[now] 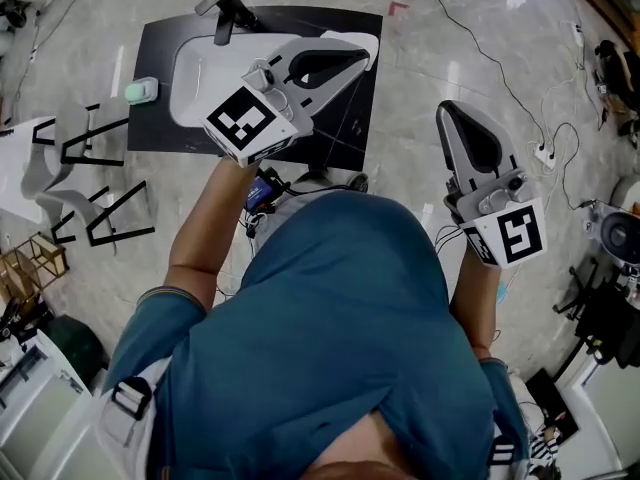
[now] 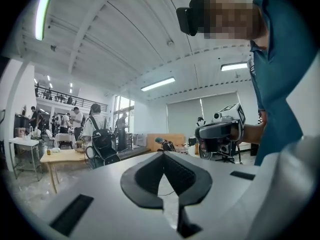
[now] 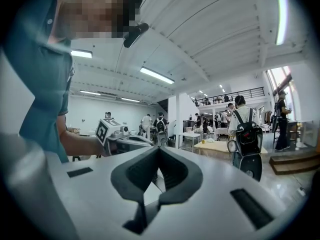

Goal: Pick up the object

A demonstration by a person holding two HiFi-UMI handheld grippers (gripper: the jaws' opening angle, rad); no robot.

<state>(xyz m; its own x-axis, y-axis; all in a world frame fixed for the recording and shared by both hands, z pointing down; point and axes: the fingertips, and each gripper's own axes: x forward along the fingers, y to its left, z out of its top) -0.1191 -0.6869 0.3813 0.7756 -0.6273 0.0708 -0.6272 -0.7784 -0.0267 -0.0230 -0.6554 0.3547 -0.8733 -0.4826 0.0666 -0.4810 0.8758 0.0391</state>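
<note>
A small mint-green object lies on a black mat on the floor, beside a white basin with a dark faucet. My left gripper is held up high over the mat's right part, jaws shut and empty. My right gripper is raised to the right of the mat, also shut on nothing. Both point level into the room, not at the floor. In the left gripper view the tips meet, with the right gripper beyond. In the right gripper view the tips touch, and the left gripper shows.
Black-and-white frame stands and a wooden rack sit left of the mat. Cables and a power strip run across the marble floor at right. People with backpacks and tables fill the hall.
</note>
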